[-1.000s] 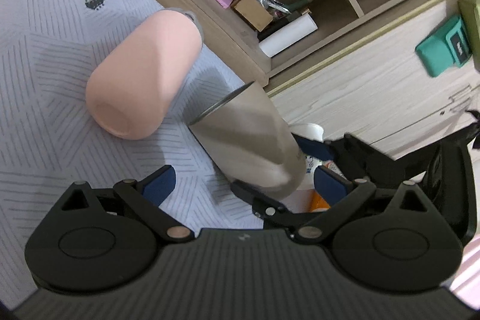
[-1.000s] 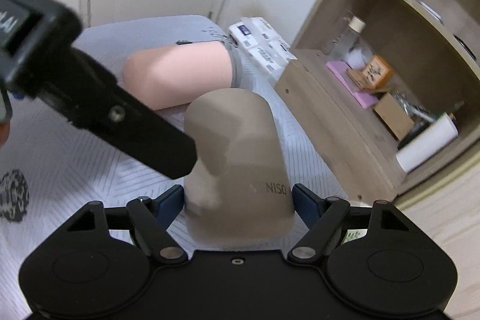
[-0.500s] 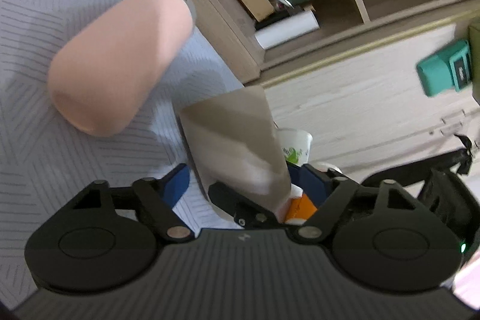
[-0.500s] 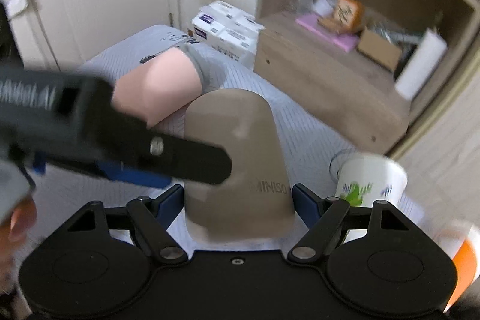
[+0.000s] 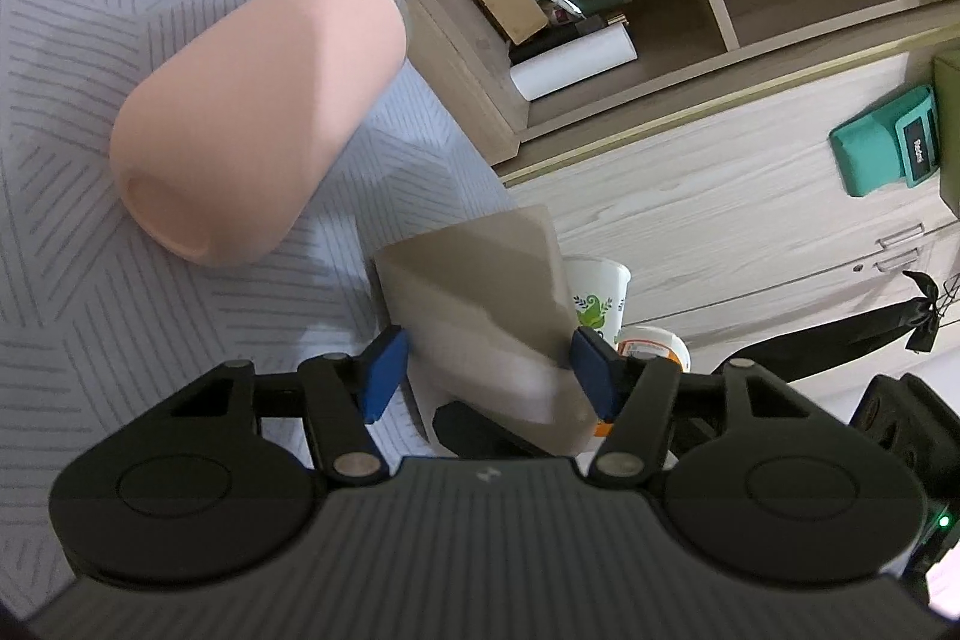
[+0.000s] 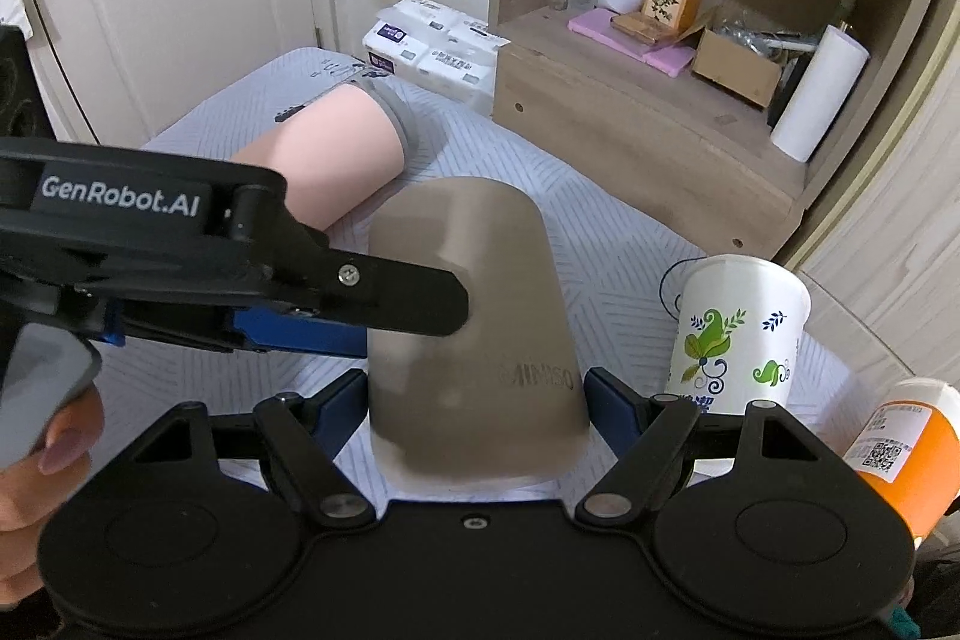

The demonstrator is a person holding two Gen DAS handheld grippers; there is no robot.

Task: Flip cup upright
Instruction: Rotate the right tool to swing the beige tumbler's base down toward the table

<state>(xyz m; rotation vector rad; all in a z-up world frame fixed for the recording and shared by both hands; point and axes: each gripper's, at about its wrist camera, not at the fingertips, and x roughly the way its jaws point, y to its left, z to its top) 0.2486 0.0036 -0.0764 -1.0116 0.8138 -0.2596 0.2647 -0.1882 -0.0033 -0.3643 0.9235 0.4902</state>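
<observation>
- The right gripper (image 6: 477,388) clamps the taupe matte metal tumbler (image 6: 474,328) near its wide end, blue pads pressed to both sides; the tumbler is held above the grey patterned bedspread (image 6: 606,244), its closed rounded end pointing away from the camera.
- The left gripper (image 5: 486,370) brackets the same tumbler (image 5: 480,316) crosswise; its pads sit at the walls, but I cannot tell whether they press (contact is blurred).
- Likely best handling: let one gripper carry the weight, turn slowly about the tumbler's axis, and only loosen the other once the base faces down.
- The wall looks smooth and slippery, with faint lettering near the rim.
- Keep clear of the white paper cup with green leaf print (image 6: 735,334) just beside it.
</observation>
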